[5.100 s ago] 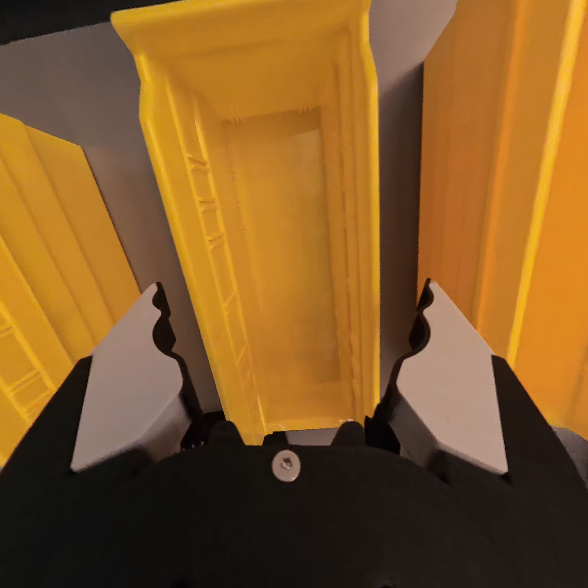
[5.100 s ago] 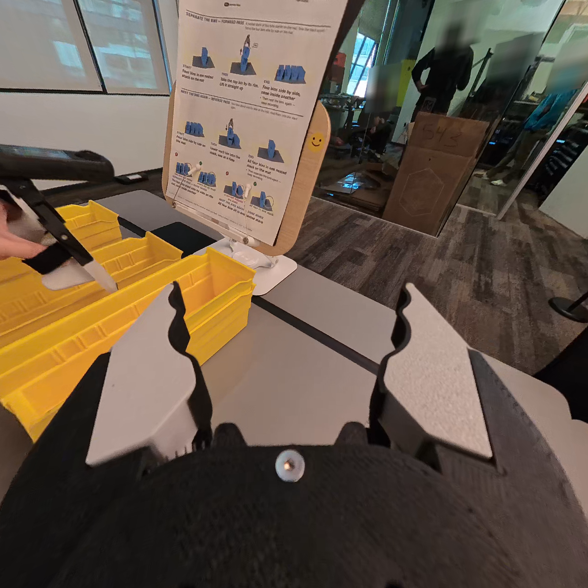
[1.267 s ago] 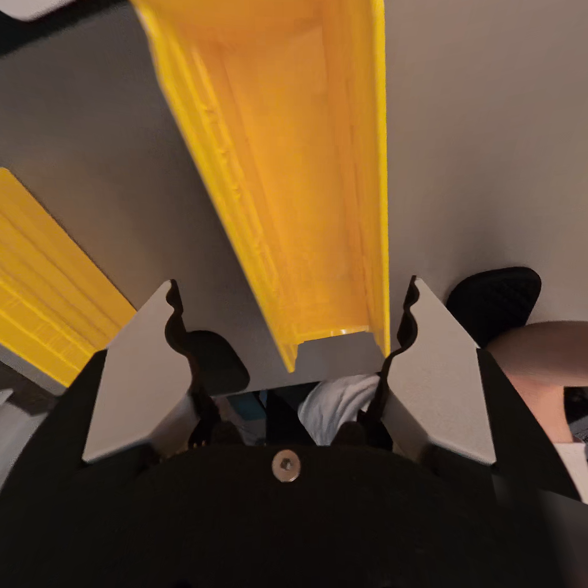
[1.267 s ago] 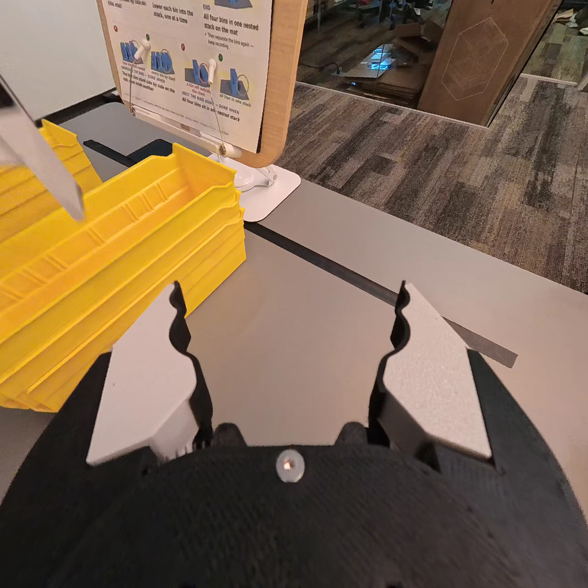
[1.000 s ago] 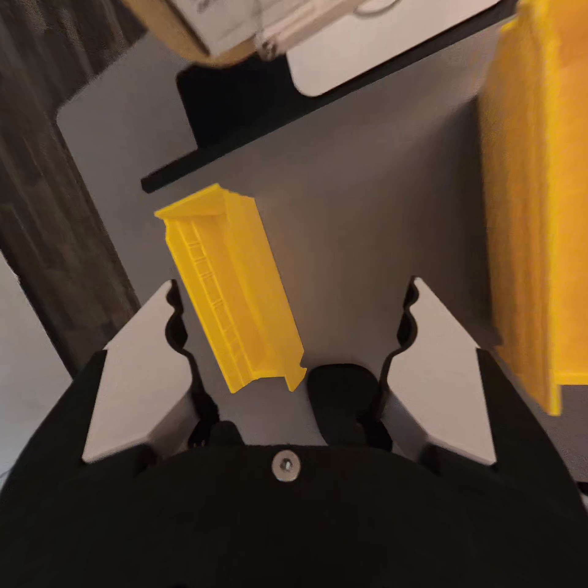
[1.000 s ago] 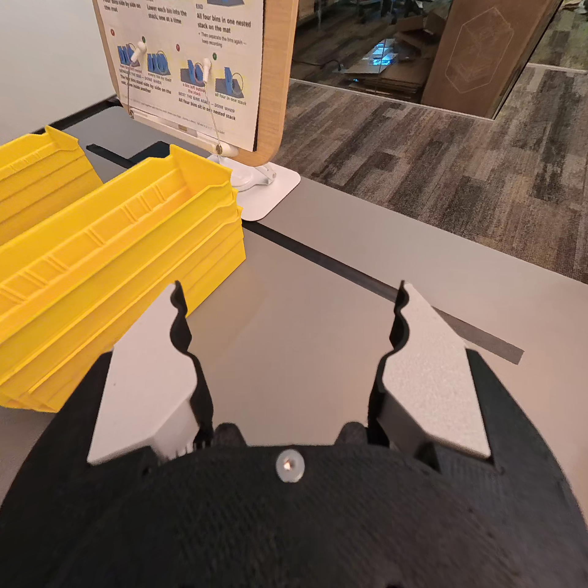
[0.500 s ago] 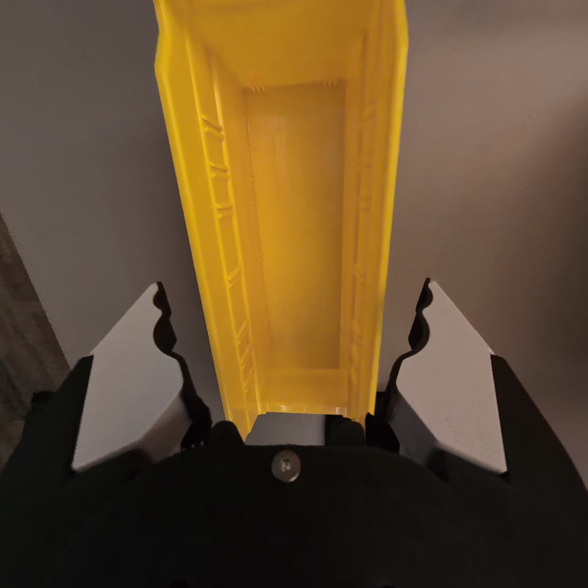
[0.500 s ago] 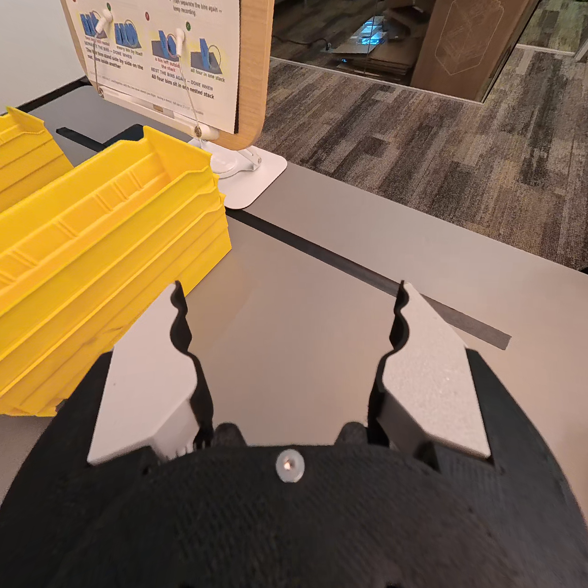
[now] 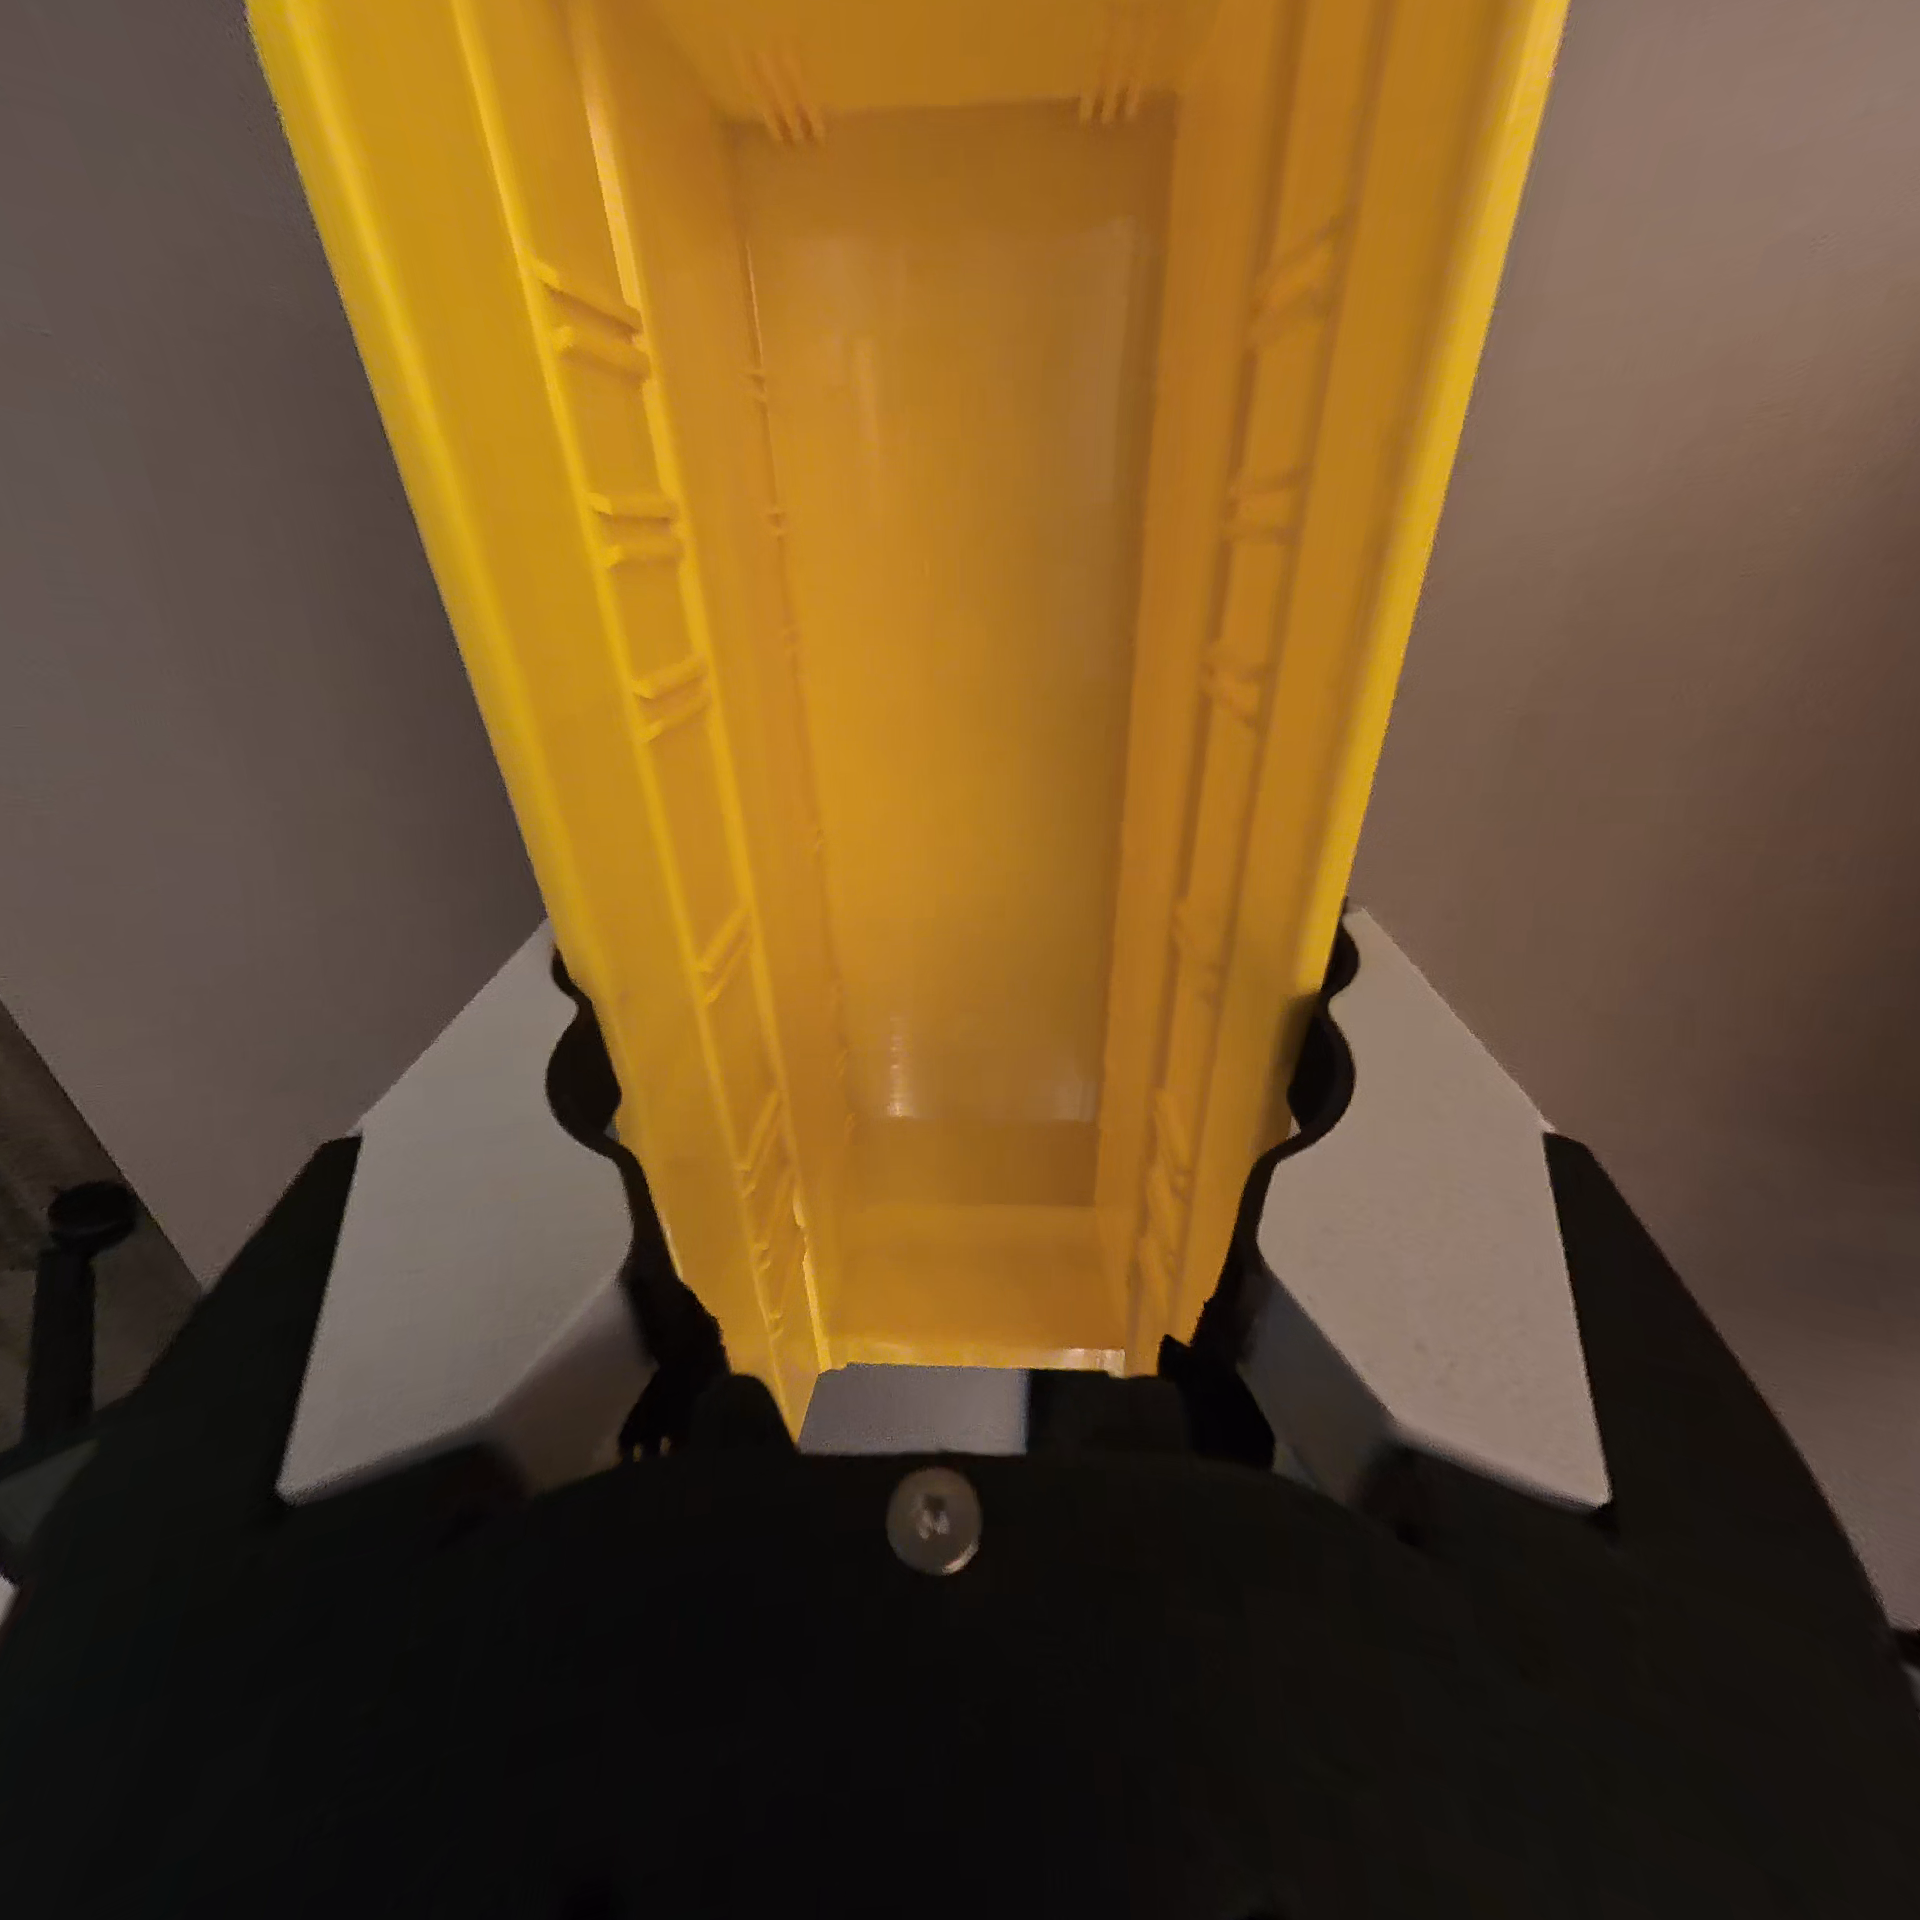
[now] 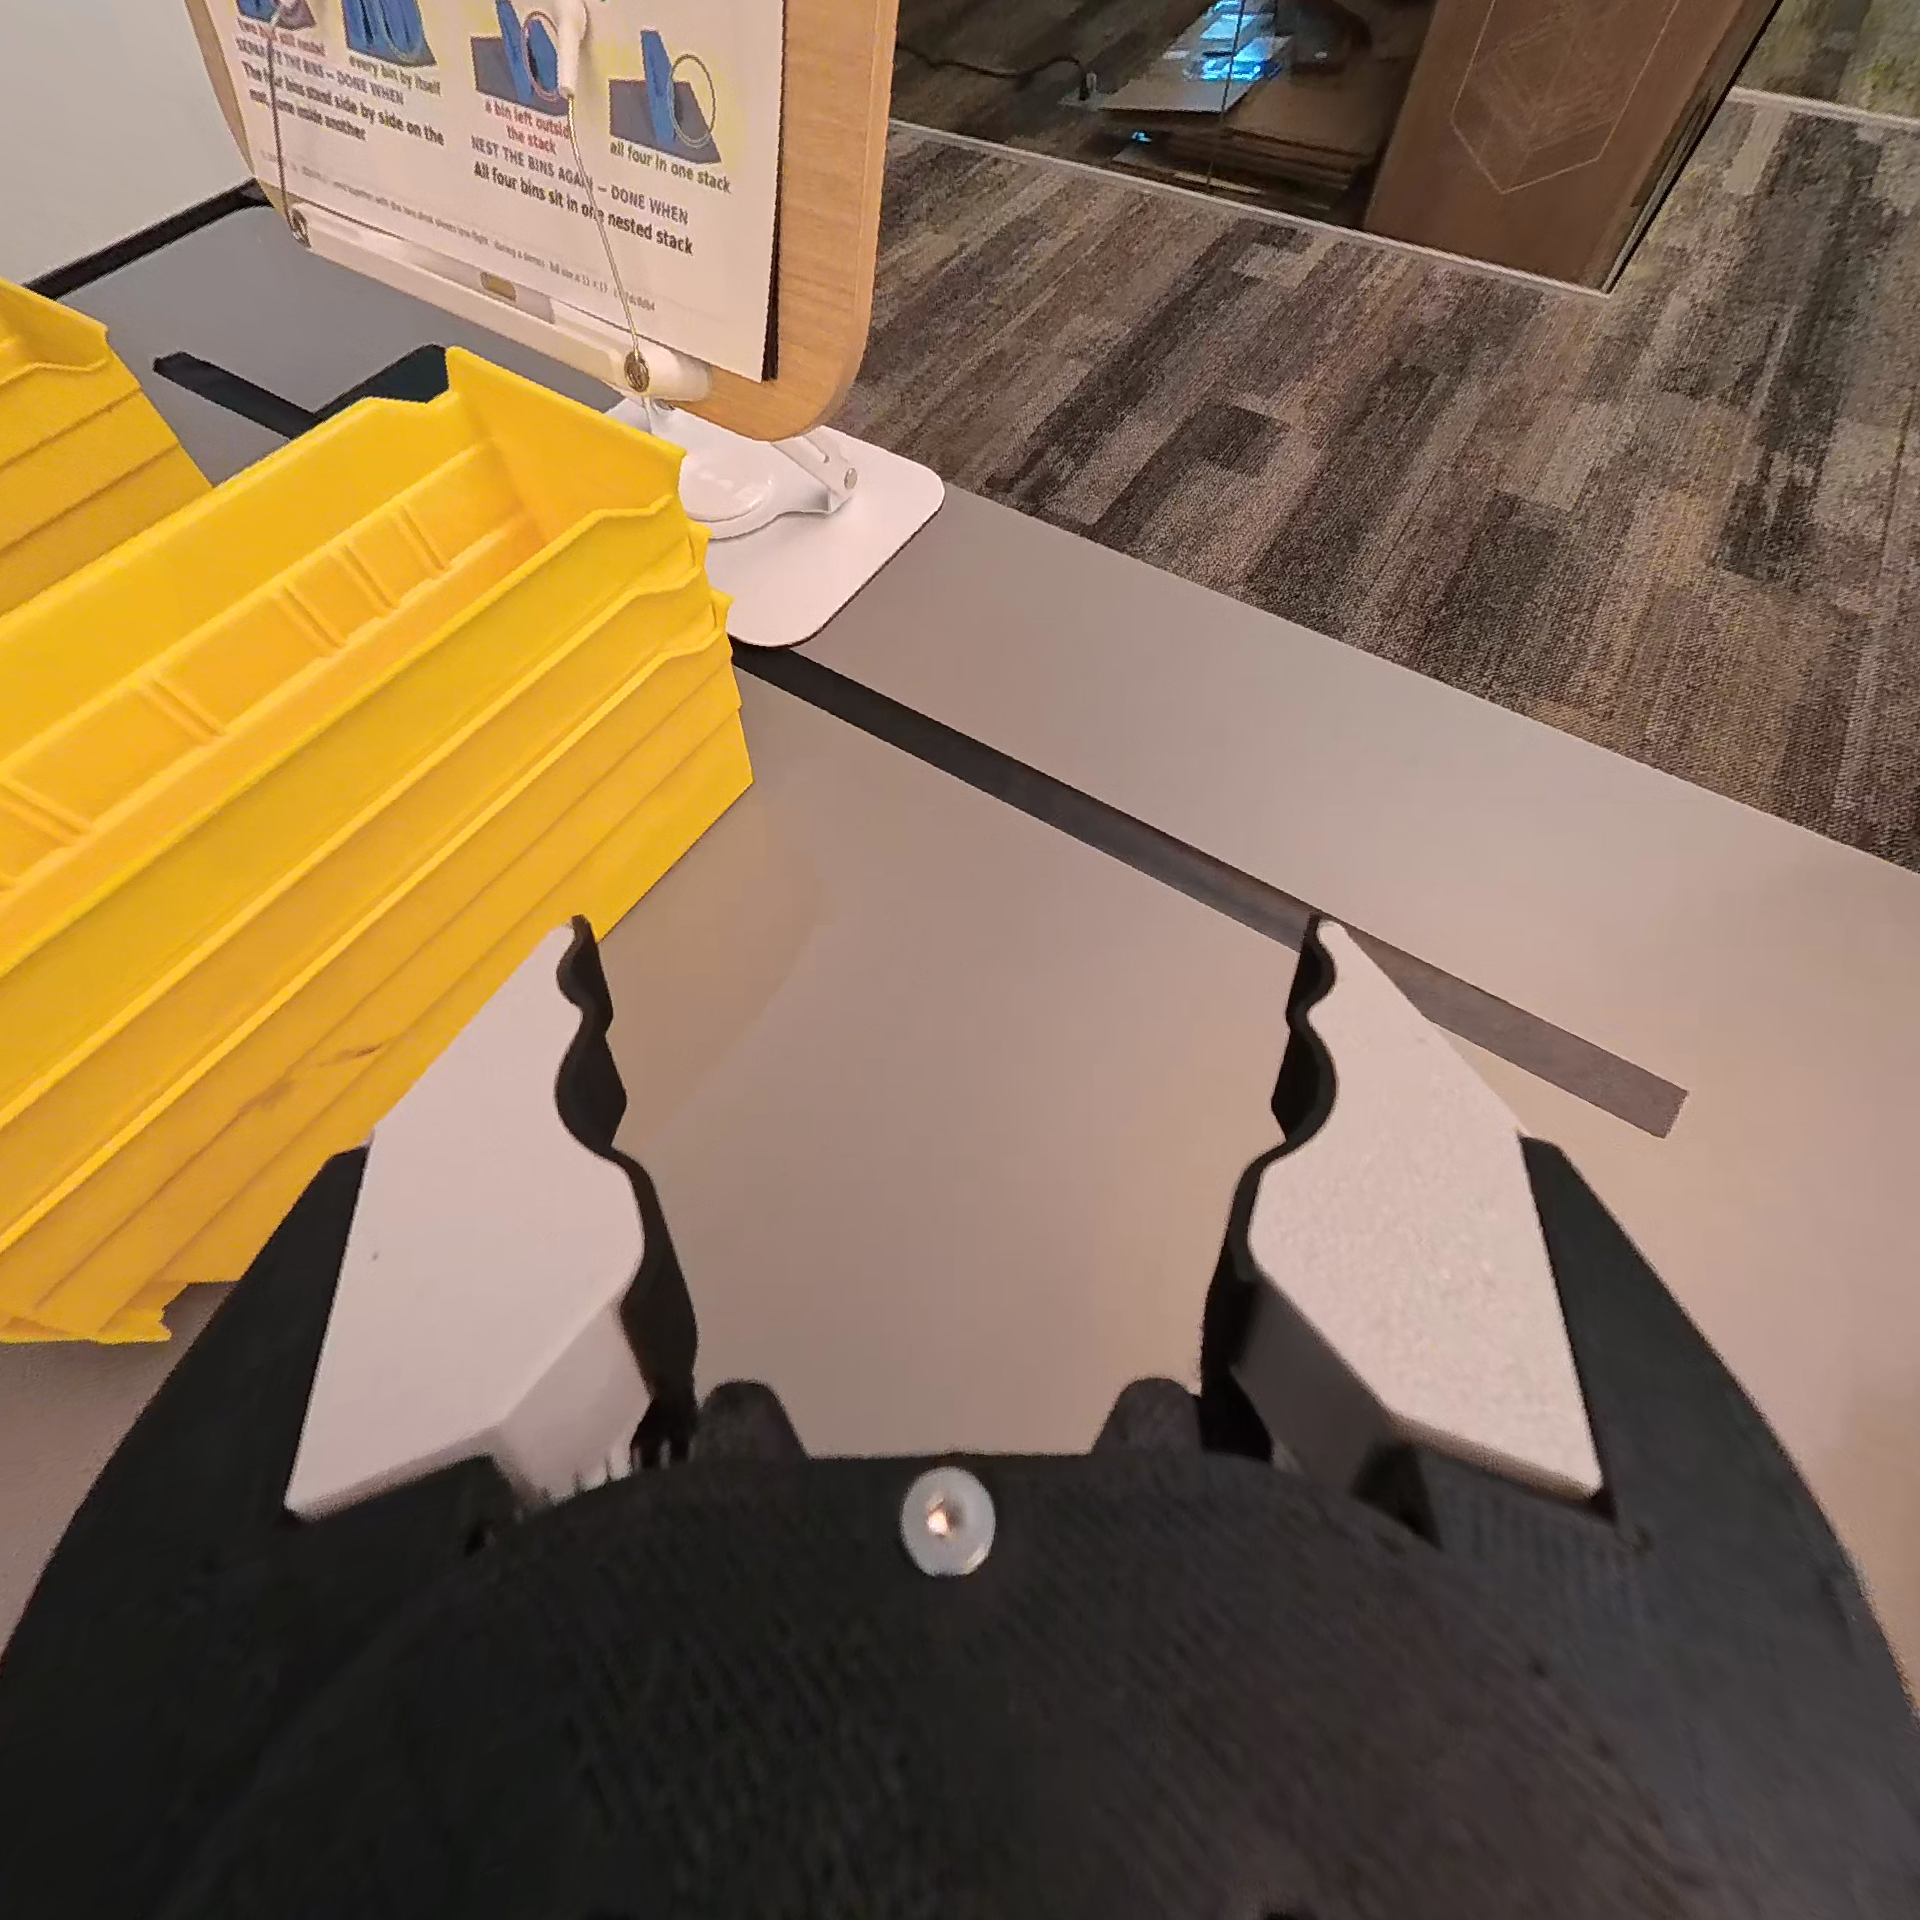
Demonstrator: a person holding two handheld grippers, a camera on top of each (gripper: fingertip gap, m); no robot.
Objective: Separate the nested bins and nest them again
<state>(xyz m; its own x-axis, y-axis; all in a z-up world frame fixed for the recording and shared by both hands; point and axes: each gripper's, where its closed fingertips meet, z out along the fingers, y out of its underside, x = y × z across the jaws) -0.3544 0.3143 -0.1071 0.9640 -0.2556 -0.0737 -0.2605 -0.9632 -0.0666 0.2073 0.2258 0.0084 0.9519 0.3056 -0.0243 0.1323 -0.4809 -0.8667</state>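
Yellow plastic fills the left wrist view: a single bin (image 9: pixel 966 675), long and narrow, runs away from the camera with its open top facing the lens, ribbed inner walls on both sides and a smooth floor between them. The left gripper (image 9: pixel 951 961) has closed on the near end of this bin, one wavy black pad against each outer side wall, with no gap showing on either side; the grey fingers (image 9: pixel 447 1174) flank it at the bottom of the frame. Grey table (image 9: pixel 208 520) lies to the left and right of the bin. In the right wrist view the right gripper (image 10: pixel 945 935) hangs spread wide over bare table, nothing between its fingers (image 10: pixel 1392 1195). To its left sits a stack (image 10: pixel 343 790) of nested yellow bins, the top one open and showing its ribbed wall, the rims below stepped one under another. A part of another yellow bin (image 10: pixel 62 457) shows at the far left edge, apart from the stack. Behind the stack stands a wood-edged board (image 10: pixel 821 260) bearing a printed sheet, on a white base (image 10: pixel 810 540). A dark strip (image 10: pixel 1143 862) crosses the table diagonally, and past the table edge lies grey patterned floor (image 10: pixel 1351 416) with a cardboard box (image 10: pixel 1538 125) beyond.
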